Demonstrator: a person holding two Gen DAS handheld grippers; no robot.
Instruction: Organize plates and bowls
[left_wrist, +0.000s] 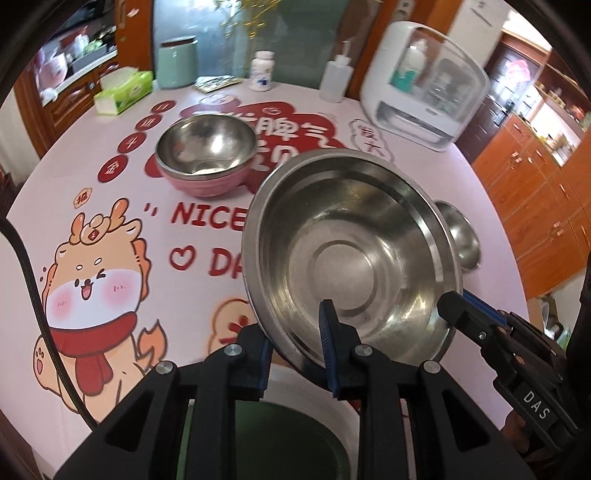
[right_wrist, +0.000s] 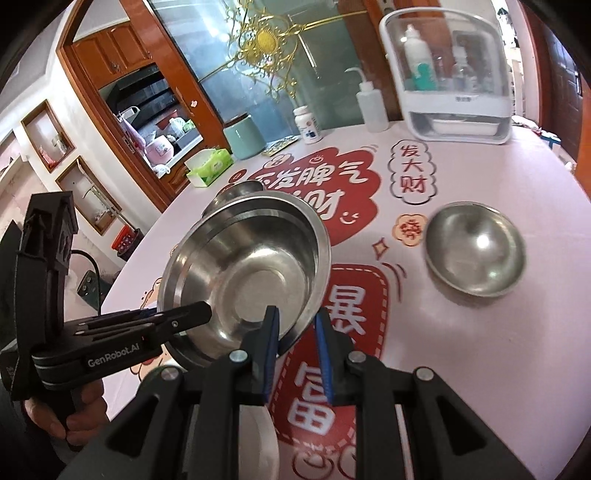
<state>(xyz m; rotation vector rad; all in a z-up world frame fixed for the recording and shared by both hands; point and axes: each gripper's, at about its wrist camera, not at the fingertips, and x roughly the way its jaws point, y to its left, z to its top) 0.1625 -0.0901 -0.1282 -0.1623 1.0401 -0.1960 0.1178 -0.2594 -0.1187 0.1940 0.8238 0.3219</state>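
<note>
Both claws, left (left_wrist: 295, 350) and right (right_wrist: 297, 350), pinch the raised steel basin's (left_wrist: 351, 251) rim.

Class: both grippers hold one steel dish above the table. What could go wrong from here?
1. The left gripper and right gripper pinch only the thin rim of the tilted steel dish; it might slip.
2. Dropped, it could strike the small steel bowl or the pink-sided bowl.

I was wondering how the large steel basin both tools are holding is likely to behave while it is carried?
The large steel basin looks rigid; its thin wall shows no bending. Its polished rim is probably slippery, since the left tool and right tool pinch only narrow edge patches. It hangs tilted, so it may swing if either grip loosens. It likely weighs little for its size.
</note>
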